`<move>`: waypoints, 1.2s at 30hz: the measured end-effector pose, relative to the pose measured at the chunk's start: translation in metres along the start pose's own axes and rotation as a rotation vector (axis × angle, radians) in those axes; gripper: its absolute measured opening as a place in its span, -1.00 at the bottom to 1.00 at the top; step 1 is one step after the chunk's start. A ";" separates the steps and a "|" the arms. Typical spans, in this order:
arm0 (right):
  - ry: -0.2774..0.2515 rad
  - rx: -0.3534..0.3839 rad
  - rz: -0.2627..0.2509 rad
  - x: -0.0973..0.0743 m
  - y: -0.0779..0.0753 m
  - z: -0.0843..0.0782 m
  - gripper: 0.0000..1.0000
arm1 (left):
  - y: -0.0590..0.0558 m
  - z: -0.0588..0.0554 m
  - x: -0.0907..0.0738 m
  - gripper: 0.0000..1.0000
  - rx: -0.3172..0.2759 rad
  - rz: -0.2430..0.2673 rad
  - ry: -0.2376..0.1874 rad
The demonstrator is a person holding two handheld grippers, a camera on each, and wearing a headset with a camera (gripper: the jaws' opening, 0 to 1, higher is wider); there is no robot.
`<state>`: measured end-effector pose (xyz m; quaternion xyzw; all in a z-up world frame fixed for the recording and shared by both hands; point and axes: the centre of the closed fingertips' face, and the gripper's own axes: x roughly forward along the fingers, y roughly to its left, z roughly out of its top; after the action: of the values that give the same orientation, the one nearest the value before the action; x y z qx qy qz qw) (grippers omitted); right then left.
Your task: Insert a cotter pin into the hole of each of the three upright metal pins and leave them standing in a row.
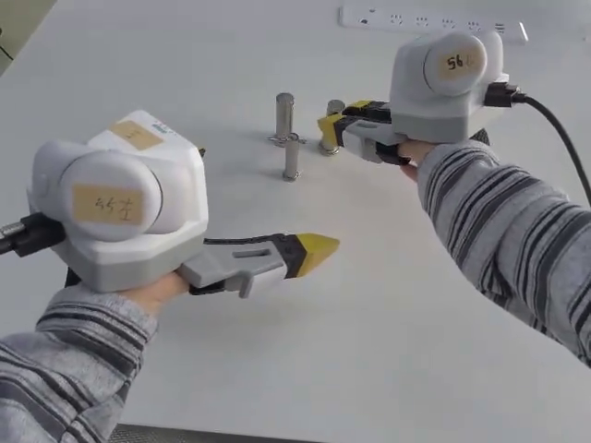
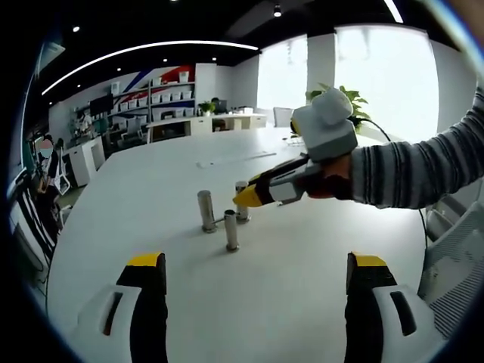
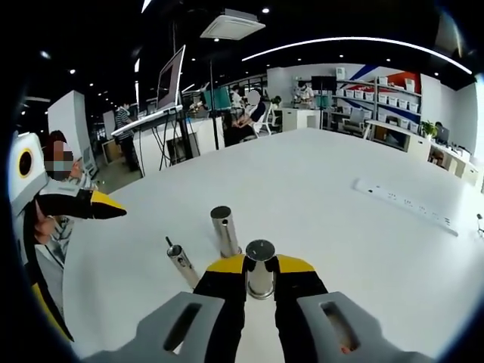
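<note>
Three steel pins stand close together at the middle of the white table. The back pin [image 1: 284, 113] [image 2: 206, 210] [image 3: 224, 229] stands free. A thin cotter pin [image 1: 280, 140] sticks out sideways near the top of the front pin [image 1: 292, 161] [image 2: 231, 230] [image 3: 182, 264]. My right gripper [image 1: 330, 129] [image 3: 260, 274] is shut on the third pin [image 1: 334, 109] [image 3: 260, 261], upright at the table. My left gripper [image 1: 319, 247] [image 2: 257, 262] hovers nearer to me, its jaws wide apart and empty, pointing at the pins.
A white power strip [image 1: 434, 18] [image 3: 404, 204] lies along the far edge of the table. The right gripper's black cable [image 1: 554, 129] trails off to the right. The white tabletop [image 1: 388, 323] is bare around the pins.
</note>
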<state>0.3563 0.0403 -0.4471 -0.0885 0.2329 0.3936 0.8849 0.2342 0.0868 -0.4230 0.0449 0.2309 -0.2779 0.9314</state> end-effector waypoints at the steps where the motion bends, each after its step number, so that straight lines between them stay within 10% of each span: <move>1: 0.001 -0.003 -0.002 -0.001 0.000 0.000 -0.84 | 0.000 0.000 0.000 0.97 0.000 0.001 0.001; 36: 0.054 0.017 -0.060 -0.072 0.034 -0.044 -0.84 | -0.015 0.007 -0.011 0.95 0.004 -0.009 -0.026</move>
<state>0.2743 0.0007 -0.4497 -0.0987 0.2572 0.3622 0.8904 0.2208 0.0777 -0.4107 0.0419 0.2184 -0.2831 0.9329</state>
